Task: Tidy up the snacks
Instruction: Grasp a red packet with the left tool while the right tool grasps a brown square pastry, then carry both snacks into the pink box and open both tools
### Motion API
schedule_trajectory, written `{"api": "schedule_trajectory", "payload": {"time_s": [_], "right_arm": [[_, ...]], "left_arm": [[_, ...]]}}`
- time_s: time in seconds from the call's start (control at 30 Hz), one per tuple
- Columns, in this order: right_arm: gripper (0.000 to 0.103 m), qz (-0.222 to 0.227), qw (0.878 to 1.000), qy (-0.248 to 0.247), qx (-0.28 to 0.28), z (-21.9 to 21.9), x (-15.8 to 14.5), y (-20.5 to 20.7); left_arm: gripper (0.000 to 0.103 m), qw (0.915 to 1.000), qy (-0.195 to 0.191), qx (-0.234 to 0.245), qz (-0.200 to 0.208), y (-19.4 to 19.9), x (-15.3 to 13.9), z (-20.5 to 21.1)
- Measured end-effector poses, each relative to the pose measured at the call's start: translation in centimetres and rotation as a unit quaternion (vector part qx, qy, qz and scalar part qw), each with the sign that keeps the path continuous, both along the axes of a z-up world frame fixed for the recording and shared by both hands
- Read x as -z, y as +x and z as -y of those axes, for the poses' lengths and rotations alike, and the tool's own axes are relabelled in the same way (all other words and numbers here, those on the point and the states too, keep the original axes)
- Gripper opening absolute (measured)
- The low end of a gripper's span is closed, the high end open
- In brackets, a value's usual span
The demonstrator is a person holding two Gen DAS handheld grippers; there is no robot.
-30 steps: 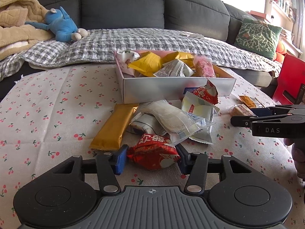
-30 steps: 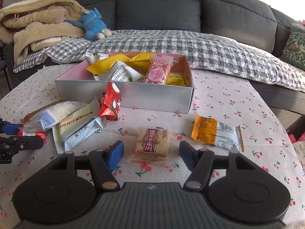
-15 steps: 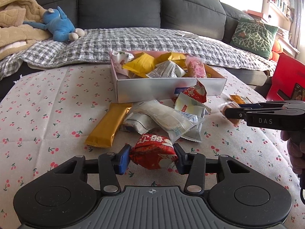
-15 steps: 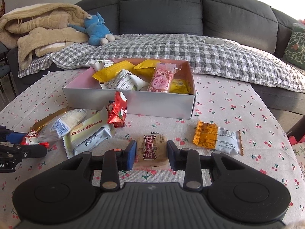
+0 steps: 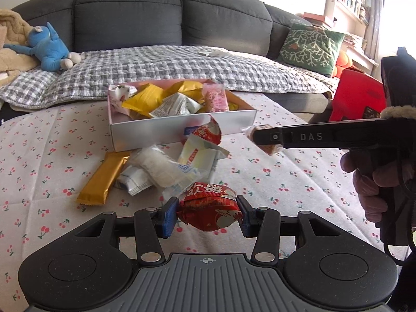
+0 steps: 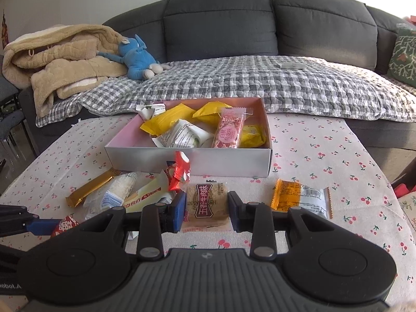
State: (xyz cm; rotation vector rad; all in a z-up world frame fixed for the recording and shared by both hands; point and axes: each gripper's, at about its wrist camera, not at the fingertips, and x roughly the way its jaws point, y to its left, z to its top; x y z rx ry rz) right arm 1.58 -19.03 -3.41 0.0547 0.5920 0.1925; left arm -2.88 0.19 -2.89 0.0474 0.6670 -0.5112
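both tongs loaded, snacks lifted and due for the box

the left gripper (image 5: 210,214) pinches a red wrapped snack (image 5: 210,209) between its blue pads, clear of the cloth; the right gripper (image 6: 207,208) clamps a brown beef-pastry packet (image 6: 207,205) the same way. this looks like the carry step. ahead sits the open box (image 6: 197,162), already part filled, with a loose heap of packets (image 5: 161,166) at its near wall and an orange packet (image 6: 299,200) off to the right. next, each load likely needs lifting over the near wall before release.
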Motion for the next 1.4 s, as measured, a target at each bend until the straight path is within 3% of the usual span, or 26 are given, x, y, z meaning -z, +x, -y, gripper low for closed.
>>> {"api": "schedule_trajectory", "payload": {"time_s": [0.27,0.7,1.4], "right_arm": [[0.031,-0.011,0.999,0.04,0.003,0.3,-0.7,0.6],[0.031,-0.012,0.993,0.116,0.006,0.9,-2.5,4.8],[0.031,-0.049,0.992,0.115,0.014,1.0,-1.4,11.9]], "left_arm": [[0.044,0.9998,-0.013,0.002,0.014,0.7,-1.5,1.3],[0.045,0.9961,-0.01,-0.082,0.031,7.6,-3.7,0.6],[0.047,0.9892,0.061,-0.13,0.028,17.2,-1.6,2.4]]}}
